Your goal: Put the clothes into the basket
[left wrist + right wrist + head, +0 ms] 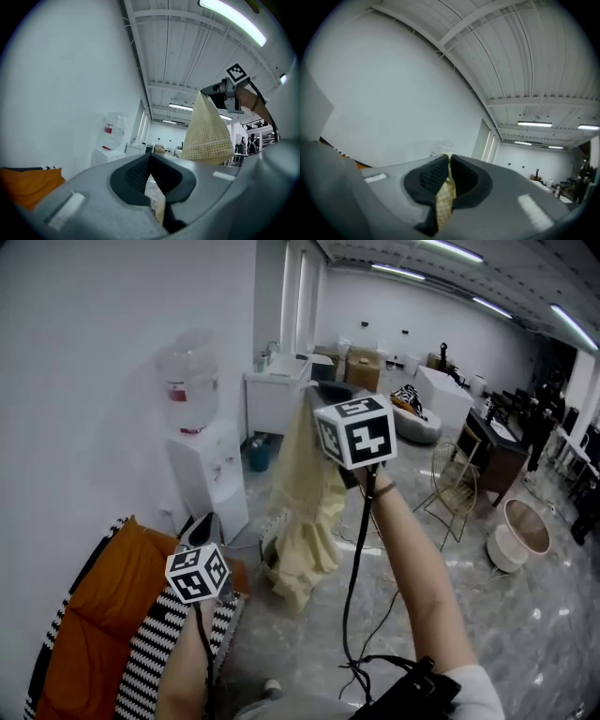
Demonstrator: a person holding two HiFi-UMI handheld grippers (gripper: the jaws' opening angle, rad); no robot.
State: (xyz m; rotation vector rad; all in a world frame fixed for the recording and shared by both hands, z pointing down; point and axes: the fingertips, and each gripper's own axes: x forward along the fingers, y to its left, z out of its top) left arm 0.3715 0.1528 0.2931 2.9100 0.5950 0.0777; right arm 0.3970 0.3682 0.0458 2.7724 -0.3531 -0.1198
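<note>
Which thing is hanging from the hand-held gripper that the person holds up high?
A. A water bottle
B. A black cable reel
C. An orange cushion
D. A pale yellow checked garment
D: the pale yellow checked garment dangles from the right hand-held gripper, whose jaws are pinched shut on a fold of it.

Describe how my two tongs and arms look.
Both the left tongs and right tongs are grey with black ribbed pads. Each carries a white cube of black square markers and trails a black cable. The right arm has a dark wristband and a white short sleeve.
</note>
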